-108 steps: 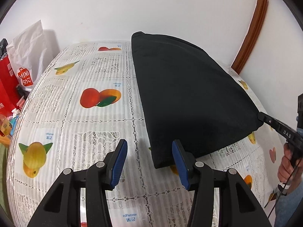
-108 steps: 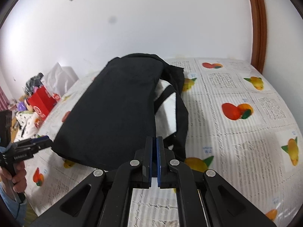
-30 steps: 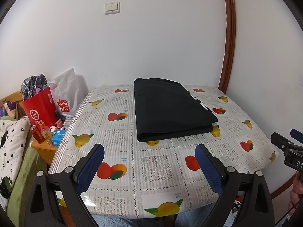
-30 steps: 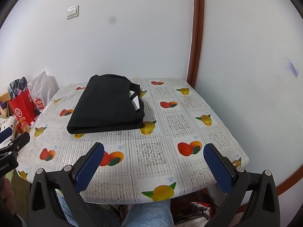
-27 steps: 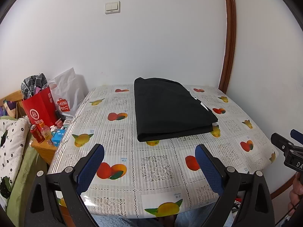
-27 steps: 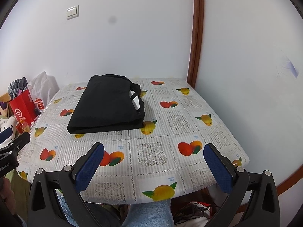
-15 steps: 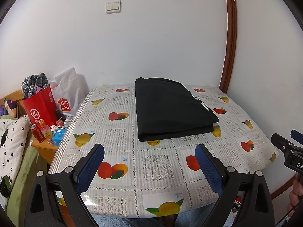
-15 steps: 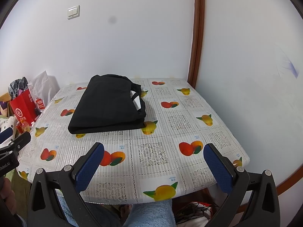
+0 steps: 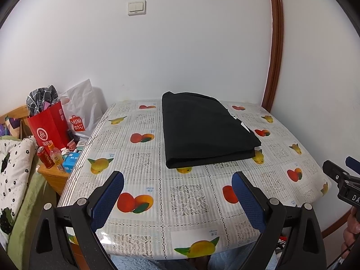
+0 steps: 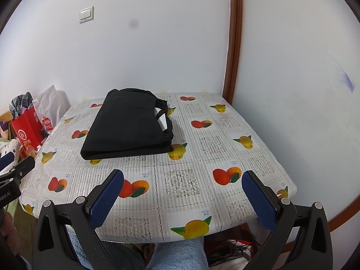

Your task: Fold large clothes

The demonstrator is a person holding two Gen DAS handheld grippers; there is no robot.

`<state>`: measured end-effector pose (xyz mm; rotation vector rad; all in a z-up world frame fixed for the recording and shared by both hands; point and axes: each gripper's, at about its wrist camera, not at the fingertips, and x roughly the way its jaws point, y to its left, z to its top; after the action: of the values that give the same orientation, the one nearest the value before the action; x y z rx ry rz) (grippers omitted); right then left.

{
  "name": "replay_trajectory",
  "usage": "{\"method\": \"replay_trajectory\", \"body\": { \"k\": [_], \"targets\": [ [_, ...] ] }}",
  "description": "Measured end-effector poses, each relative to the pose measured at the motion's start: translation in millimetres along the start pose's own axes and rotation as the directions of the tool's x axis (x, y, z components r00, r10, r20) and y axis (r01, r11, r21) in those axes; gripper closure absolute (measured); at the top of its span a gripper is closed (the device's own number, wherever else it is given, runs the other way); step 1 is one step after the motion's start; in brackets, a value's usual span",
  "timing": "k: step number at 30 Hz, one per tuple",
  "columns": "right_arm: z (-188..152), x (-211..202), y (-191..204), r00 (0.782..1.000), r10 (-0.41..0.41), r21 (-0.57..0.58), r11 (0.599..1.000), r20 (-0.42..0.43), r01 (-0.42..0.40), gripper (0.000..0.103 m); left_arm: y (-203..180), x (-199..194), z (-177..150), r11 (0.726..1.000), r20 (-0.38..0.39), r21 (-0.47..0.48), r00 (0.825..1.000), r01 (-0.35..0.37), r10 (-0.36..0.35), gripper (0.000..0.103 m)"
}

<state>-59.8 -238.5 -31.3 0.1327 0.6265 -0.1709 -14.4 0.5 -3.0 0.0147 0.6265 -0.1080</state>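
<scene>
Left wrist view: White walls meet at a corner with a brown trim strip (image 9: 275, 45); a light switch (image 9: 136, 7) sits on the back wall. The table (image 9: 186, 198) carries a fruit-print cloth. The garment (image 9: 205, 128), black, lies folded into a compact rectangle on the far half of the table, its thick folded edge facing the camera. The left gripper (image 9: 177, 193) is held back over the near table edge, fingers spread wide, holding nothing. The right gripper (image 9: 342, 180) shows at the frame's right edge, clear of the table. A red bag (image 9: 48, 128), a white bag (image 9: 83, 110) and bottles stand on a low stand to the left of the table.

Right wrist view: The same corner and table (image 10: 186, 189). The garment (image 10: 128, 123) rests left of centre toward the far side; a white label shows at its right side, between the layers. The right gripper (image 10: 182, 189) is spread wide and empty, well apart from the garment. The left gripper (image 10: 13, 168) shows at the left edge.

Judgement: the folding step appears complete, with both tools off the cloth. No further fold looks necessary; the next move would call only for a check of edge alignment.
</scene>
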Motion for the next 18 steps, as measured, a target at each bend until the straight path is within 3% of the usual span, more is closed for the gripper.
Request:
{"method": "replay_trajectory", "body": {
  "k": [18],
  "targets": [
    [-0.1,-0.8,0.1,1.0,0.003,0.0,1.0,0.005,-0.003,0.0,2.0,2.6,-0.7,1.0,0.002,-0.008,1.0,-0.007,0.007,0.006]
  ]
}}
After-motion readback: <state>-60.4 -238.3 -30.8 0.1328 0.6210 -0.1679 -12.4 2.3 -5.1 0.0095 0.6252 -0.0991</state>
